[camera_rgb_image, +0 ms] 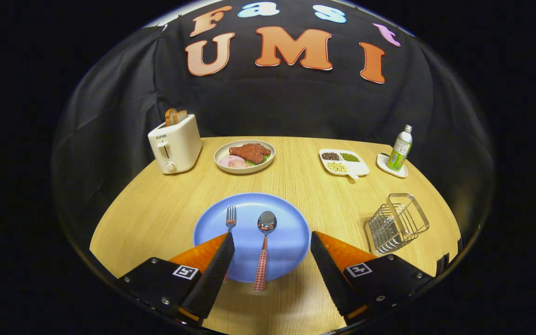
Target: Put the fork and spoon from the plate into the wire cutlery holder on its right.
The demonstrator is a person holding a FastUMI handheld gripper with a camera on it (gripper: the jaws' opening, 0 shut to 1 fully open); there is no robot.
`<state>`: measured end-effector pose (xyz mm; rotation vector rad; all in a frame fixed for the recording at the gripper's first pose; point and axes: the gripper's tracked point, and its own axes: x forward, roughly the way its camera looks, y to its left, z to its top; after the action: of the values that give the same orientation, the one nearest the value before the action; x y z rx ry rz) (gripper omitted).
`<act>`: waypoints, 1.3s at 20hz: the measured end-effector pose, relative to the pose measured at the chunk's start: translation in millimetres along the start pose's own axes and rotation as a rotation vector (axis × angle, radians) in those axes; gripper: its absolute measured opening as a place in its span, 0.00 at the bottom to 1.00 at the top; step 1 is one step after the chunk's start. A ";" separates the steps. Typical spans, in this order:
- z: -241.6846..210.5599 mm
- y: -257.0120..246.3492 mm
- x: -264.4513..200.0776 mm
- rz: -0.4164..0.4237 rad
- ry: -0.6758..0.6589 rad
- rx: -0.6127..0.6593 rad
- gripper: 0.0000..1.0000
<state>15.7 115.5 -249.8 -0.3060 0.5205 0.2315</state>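
Spoon (pixel 264 242) lies between the spread fingers of the claw (pixel 272 246); its handle should be pinched squarely, fork (pixel 230 217) left undisturbed.

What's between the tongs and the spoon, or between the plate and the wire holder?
Nothing visible. The tongs are open, with the spoon lying between the fingers on the blue plate and the fork by the left finger. The table between plate and wire cutlery holder is bare wood.
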 end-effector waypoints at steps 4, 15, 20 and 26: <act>-16.8 4.2 12.3 0.005 0.055 -0.010 0.92; -51.4 17.2 34.3 0.006 0.163 -0.067 0.43; -59.9 16.2 40.3 -0.001 0.192 -0.062 0.28; -57.6 18.1 42.9 0.006 0.198 -0.056 0.06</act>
<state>20.7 118.4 -323.7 -0.3846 0.7117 0.2228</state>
